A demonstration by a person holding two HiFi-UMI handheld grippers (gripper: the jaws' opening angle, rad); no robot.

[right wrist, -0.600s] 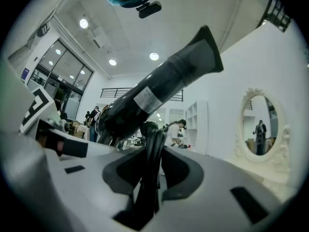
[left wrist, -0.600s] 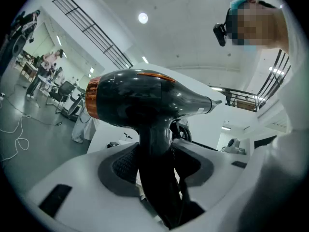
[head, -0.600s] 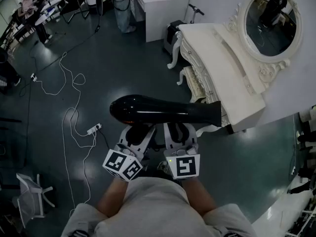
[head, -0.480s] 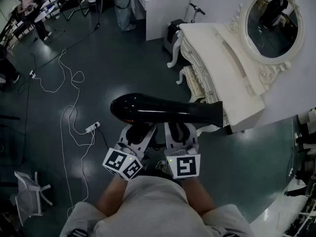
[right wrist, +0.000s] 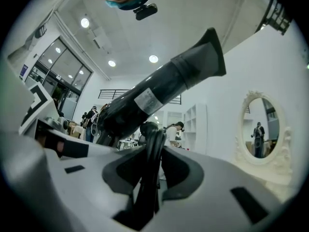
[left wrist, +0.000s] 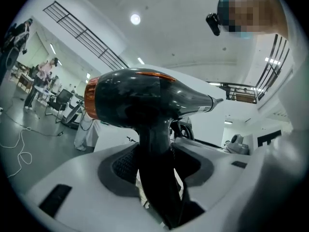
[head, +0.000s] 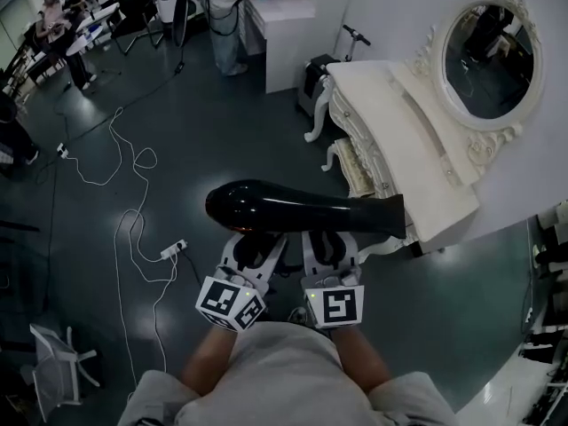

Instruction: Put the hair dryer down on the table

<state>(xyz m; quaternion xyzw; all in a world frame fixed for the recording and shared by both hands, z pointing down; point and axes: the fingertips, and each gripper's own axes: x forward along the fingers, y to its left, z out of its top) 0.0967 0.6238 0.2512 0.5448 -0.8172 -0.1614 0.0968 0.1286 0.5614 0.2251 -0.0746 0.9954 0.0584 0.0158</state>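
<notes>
While the black hair dryer [head: 302, 211] hung in the air over the floor [head: 177, 149], near the white table [head: 390, 105], the left gripper [head: 253, 245] squeezed its handle [left wrist: 155, 168] and the right gripper [head: 327, 243] pinched a thin black part [right wrist: 151, 163] under it.

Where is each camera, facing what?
Head view: worn by the person, steeply down at hair dryer, white dressing table; forearms, left gripper, right gripper show.
Left gripper view: on that gripper, forward along jaws shut on the dryer's handle; person's head above.
Right gripper view: likewise, jaws shut on its black cord; head above.
Shared: oval mirror in head and right gripper views.
</notes>
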